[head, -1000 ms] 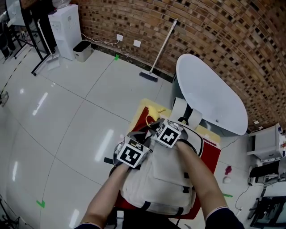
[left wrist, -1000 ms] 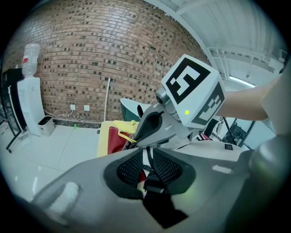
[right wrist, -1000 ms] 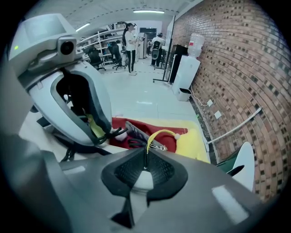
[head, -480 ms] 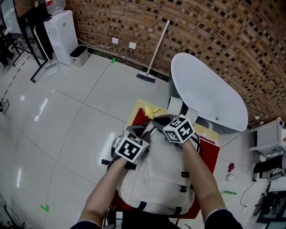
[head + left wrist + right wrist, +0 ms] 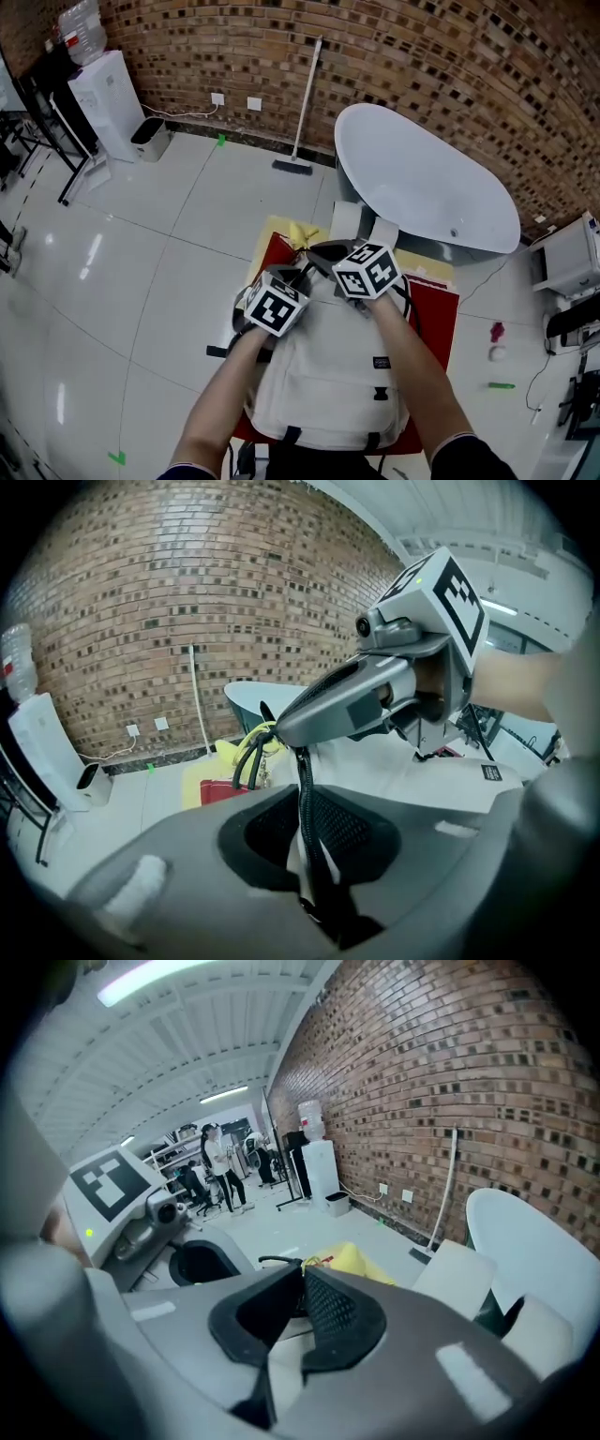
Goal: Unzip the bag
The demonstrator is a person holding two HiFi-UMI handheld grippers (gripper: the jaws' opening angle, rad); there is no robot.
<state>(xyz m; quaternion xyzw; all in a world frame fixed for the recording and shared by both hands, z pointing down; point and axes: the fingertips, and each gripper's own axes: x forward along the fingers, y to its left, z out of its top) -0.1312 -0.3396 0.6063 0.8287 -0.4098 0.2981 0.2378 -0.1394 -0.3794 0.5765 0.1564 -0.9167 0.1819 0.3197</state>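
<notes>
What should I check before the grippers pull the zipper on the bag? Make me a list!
1. Left gripper shut on the black cord: ok.
2. Right gripper shut, pale fabric of the bag between its jaws: ok.
3. The bag resting on the red mat: ok.
4. Zipper slider held by either gripper: cannot tell.
5. How far the zipper is open: cannot tell.

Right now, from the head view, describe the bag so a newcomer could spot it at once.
Find the white bathtub against the brick wall; directly in front of it is a red surface. The backpack lies on that: cream fabric with black straps and buckles, unlike the yellow item at the surface's far edge.
</notes>
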